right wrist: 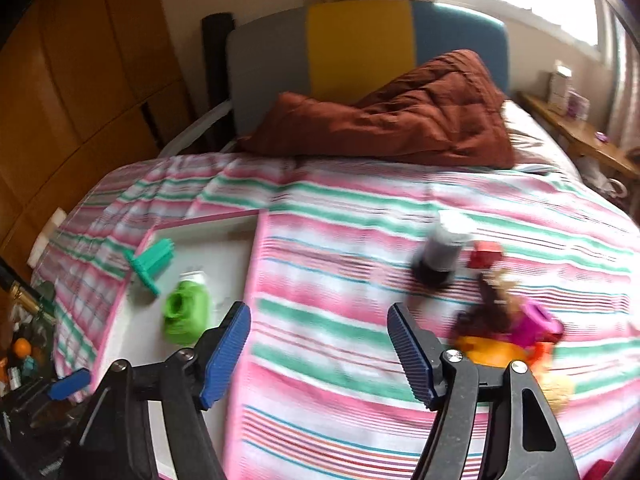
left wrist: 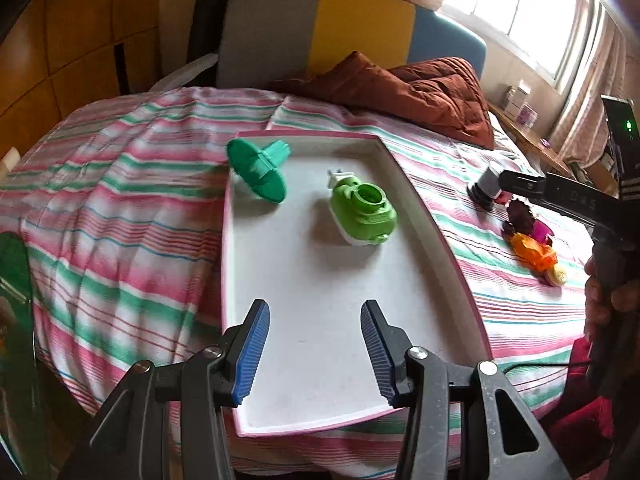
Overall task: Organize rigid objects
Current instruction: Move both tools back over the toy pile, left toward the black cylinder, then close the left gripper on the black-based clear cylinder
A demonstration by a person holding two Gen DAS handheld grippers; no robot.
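striped bed [left wrist: 120, 200], tricolour headboard [right wrist: 360, 40], wooden wardrobe [right wrist: 80, 80], bright window [left wrist: 520, 8].

You have the tray [left wrist: 416, 216] lying on the striped bedspread [left wrist: 120, 208], toward the bed's left side. In it, the ribbed disc piece [left wrist: 258, 170] sits at the far left corner, leaning on the tray's left wall, and the camera-shaped toy [left wrist: 364, 214] sits to its right, apart from it. Right of the tray, on the bedspread, you find the small jar [right wrist: 440, 252], with the doll [right wrist: 508, 324] just nearer you. Behind everything, the quilt [right wrist: 400, 120] lies heaped against the headboard [right wrist: 360, 44].
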